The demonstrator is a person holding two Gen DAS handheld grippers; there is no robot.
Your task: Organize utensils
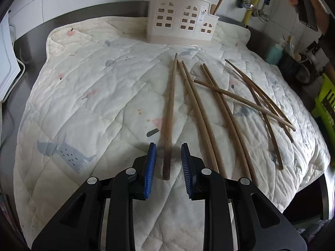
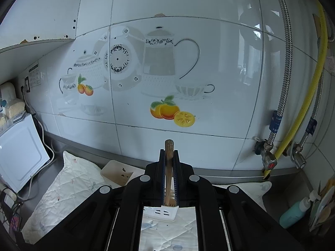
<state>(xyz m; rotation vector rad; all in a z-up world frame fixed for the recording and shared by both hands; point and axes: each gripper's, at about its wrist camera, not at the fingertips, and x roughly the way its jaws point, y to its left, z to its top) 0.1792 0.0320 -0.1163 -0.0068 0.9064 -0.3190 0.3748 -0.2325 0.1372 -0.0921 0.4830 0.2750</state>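
Between the spread pads of the left gripper [image 1: 168, 159] lies the near end of one chopstick [image 1: 170, 113], flat on the quilt [image 1: 94, 108] and running straight ahead toward the holder [image 1: 180, 21]. Neither pad touches it yet. To take it cleanly, I would lower until both pads flank the wood just above the cloth, keep the stick centred, then squeeze near this thick end so it does not roll or pinch the fabric. Just right of that gripper lie more chopsticks [image 1: 222, 108]: one pair close beside, then a crossed heap further right. The nearest pair lies close to the right pad, so the jaws should not drift that way or they may catch a second stick.

Further ahead and to the right, the right gripper [image 2: 169, 156] is pressed together on a held chopstick [image 2: 168, 152], which stands nearly upright between its fingers, top end poking above them. Below it sits the holder [image 2: 161, 212], and the lower end appears already inside the small end compartment, though how deep it has gone is hidden. I judge the sound move is to keep it vertical and let go only once it is well down, so it does not tip out over the rim.
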